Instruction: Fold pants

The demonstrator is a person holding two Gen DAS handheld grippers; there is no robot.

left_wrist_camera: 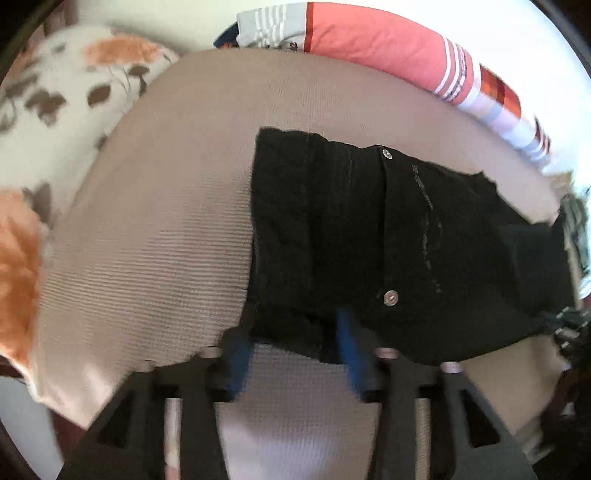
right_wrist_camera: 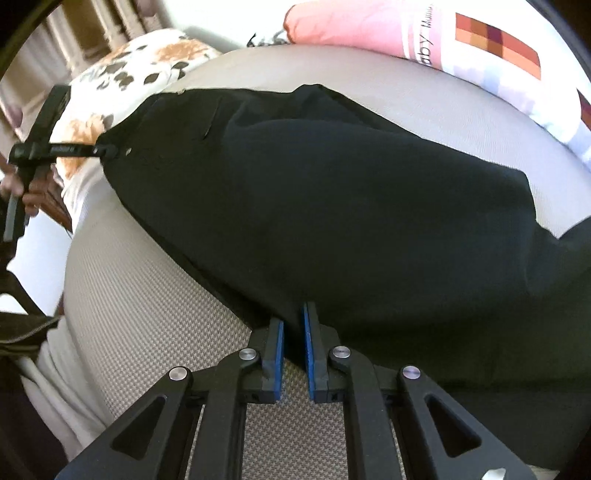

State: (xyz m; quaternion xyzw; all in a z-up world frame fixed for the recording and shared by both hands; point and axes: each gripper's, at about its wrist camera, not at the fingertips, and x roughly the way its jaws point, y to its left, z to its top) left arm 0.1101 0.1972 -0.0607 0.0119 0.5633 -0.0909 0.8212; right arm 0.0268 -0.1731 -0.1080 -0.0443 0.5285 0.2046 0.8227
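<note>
Black pants lie on a beige textured cover, waistband with two metal buttons toward the left wrist view. My left gripper is open, its blue-padded fingers wide apart at the near waistband edge, one pad partly under the cloth. In the right wrist view the pants stretch across the cover. My right gripper has its blue pads close together with the near edge of the black cloth between them. The left gripper also shows at the far left end of the pants in the right wrist view.
A floral orange-and-brown pillow lies at the left. A pink striped pillow lies behind the cover; it also shows in the right wrist view. The person's hand holds the left tool.
</note>
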